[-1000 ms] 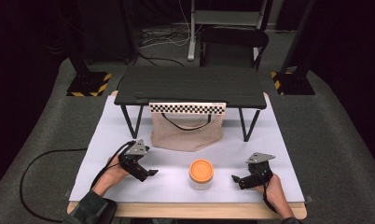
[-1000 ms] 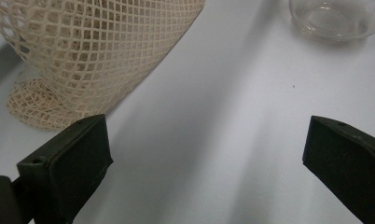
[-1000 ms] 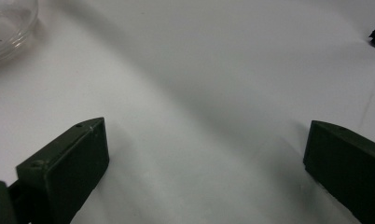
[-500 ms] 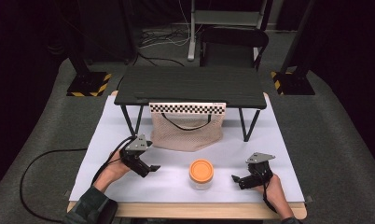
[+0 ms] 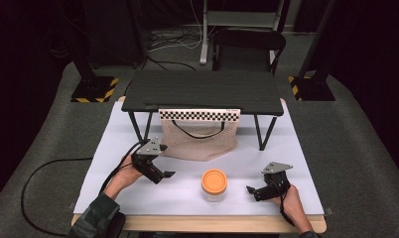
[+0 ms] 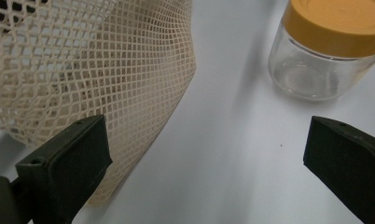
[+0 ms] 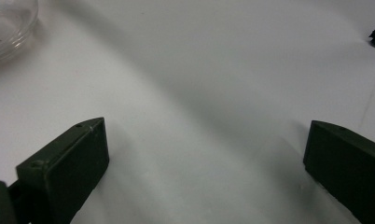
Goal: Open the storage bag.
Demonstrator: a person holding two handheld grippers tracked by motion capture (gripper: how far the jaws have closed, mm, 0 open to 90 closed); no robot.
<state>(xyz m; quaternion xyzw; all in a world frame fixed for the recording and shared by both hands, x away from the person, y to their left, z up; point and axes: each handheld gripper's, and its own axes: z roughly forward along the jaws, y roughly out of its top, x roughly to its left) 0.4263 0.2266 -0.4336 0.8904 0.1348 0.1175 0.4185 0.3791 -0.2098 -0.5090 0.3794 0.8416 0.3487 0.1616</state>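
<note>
From the high view, nothing is in hand yet: the jar [image 5: 214, 184] stands at lower centre on the worktop [image 5: 287, 148], its orange lid on, between the left tool [image 5: 164, 175] and right tool [image 5: 250, 190], near the mesh bag [image 5: 200, 141] hanging mid-frame. The left gripper view has jaws wide apart, bag at left, jar upper right. The right gripper view: jaws apart, empty, jar at upper left. All handling seems left.
</note>
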